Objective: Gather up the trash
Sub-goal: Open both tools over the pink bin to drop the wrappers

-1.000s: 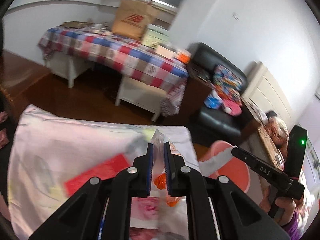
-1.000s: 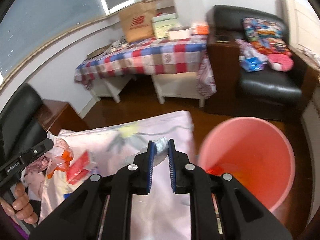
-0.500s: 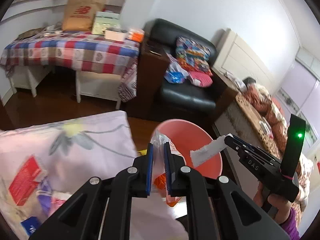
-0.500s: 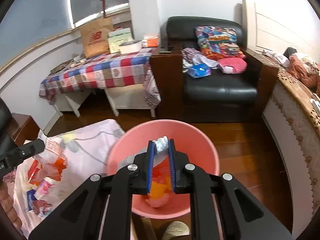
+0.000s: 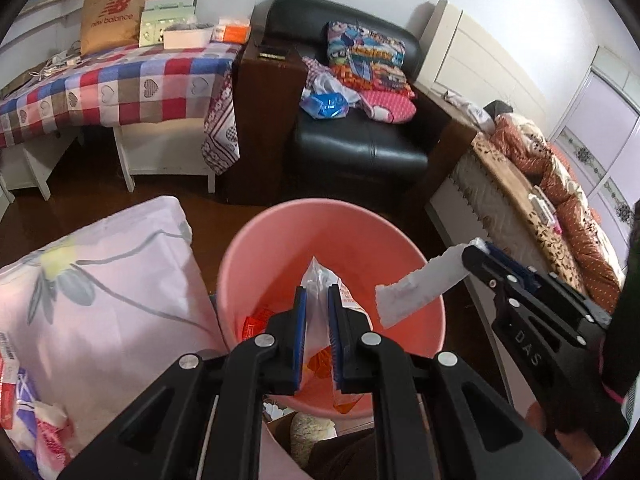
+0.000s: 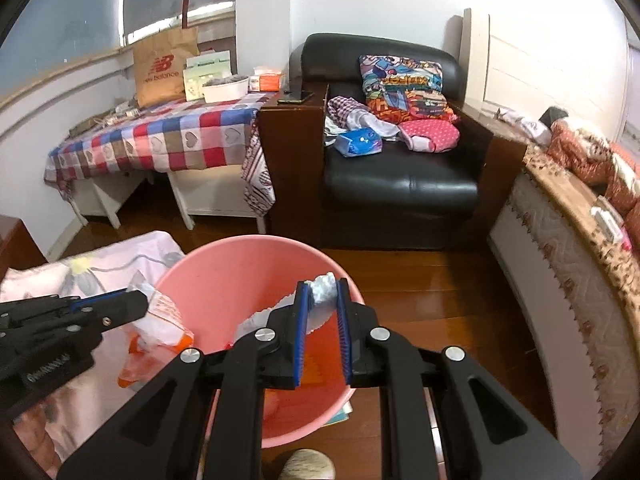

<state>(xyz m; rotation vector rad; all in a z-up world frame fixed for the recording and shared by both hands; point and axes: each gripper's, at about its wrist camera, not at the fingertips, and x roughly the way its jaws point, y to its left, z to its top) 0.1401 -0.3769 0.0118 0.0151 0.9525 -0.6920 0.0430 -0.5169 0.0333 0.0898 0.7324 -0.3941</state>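
A pink bin (image 5: 256, 248) stands on the wooden floor and also shows in the right wrist view (image 6: 224, 280). My left gripper (image 5: 317, 300) is shut on a white and orange plastic wrapper (image 5: 318, 280) and holds it over the bin's opening; the wrapper also shows in the right wrist view (image 6: 160, 320). My right gripper (image 6: 322, 300) holds a white paper tissue (image 6: 322, 294) between its fingers over the bin, with the jaws a little apart. The tissue also shows in the left wrist view (image 5: 420, 286). Red and orange trash (image 5: 254, 326) lies inside the bin.
A table with a pink floral cloth (image 5: 100, 280) stands left of the bin, with more wrappers (image 5: 24, 412) near its front left edge. A black armchair (image 6: 400, 184), a checked table (image 6: 160, 140) and a bed (image 6: 580, 240) surround the floor space.
Both grippers have swung right from over the floral cloth to above the pink bin, each carrying its trash. The right jaws have widened a little around the tissue.
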